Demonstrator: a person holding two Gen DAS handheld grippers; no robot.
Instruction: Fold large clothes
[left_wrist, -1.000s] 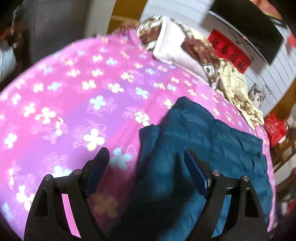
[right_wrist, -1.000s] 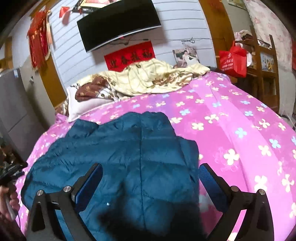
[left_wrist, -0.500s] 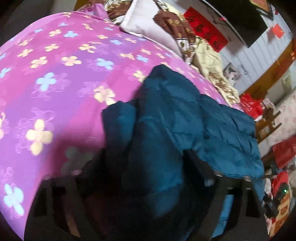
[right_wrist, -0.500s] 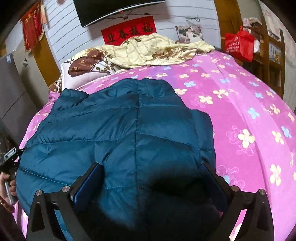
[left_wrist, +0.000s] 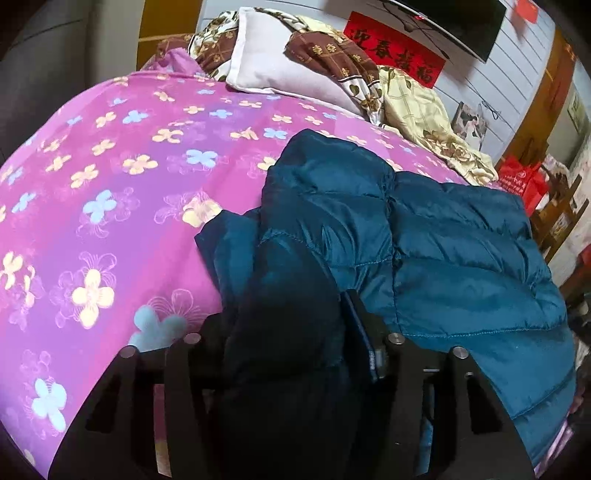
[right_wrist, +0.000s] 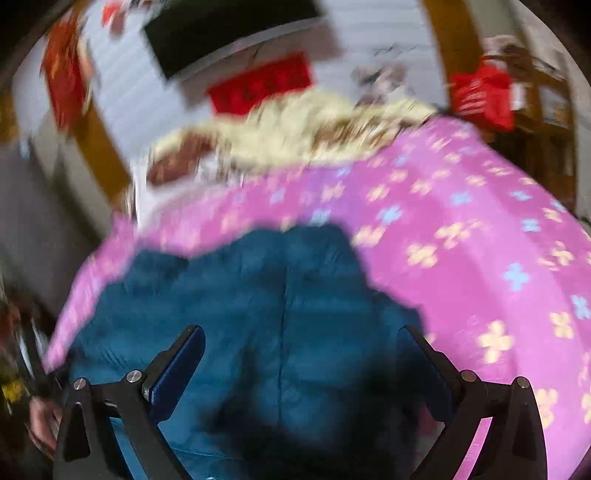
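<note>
Pink floral bedspread (left_wrist: 110, 155), left claw (left_wrist: 288, 332) now clamping teal jacket (left_wrist: 443, 240), previously open.

- right gripper (right_wrist: 301, 365) hangs wide open over the teal puffer jacket (right_wrist: 280, 317)
- jacket's spread on a pink flowery bedspread (right_wrist: 480, 229)
- whole shot's pretty blurry

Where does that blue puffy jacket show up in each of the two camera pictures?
Left wrist view: the teal puffer jacket fills the centre and right, one part bunched between the left gripper fingers.
Right wrist view: the jacket fills the lower centre, blurred, under the open right gripper.
Shared landmark: the red banner on the wall.
</note>
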